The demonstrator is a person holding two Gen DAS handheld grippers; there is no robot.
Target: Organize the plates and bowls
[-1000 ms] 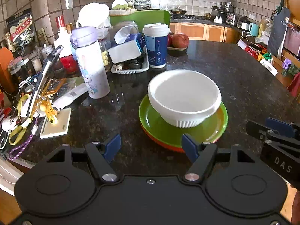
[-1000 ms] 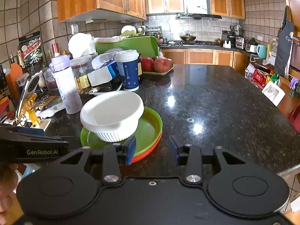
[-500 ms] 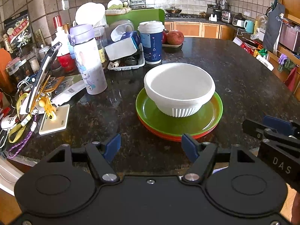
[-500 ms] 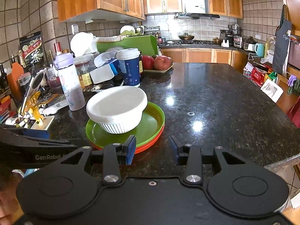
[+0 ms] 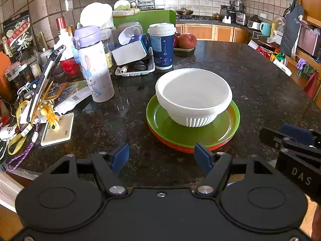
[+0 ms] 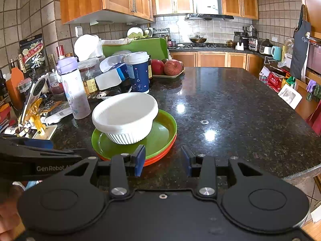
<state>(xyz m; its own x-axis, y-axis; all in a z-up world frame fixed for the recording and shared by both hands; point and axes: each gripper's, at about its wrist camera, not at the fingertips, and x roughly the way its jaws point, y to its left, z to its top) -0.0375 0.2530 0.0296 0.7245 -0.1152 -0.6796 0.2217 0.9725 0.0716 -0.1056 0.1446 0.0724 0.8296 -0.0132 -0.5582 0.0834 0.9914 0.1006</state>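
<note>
Both jaws are held apart and empty: the left gripper (image 5: 159,157) wide, the right gripper (image 6: 163,160) narrower, each near the counter (image 6: 230,104) edge. The white bowl (image 5: 193,95) is seen stacked on the green plate (image 5: 200,134), itself laid over an orange plate (image 5: 180,147). The stacking is judged done; little appears left.

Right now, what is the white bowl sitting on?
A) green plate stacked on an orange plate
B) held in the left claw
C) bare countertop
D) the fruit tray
A: the white bowl rests on the green plate, which lies on an orange plate; neither claw touches it.
</note>
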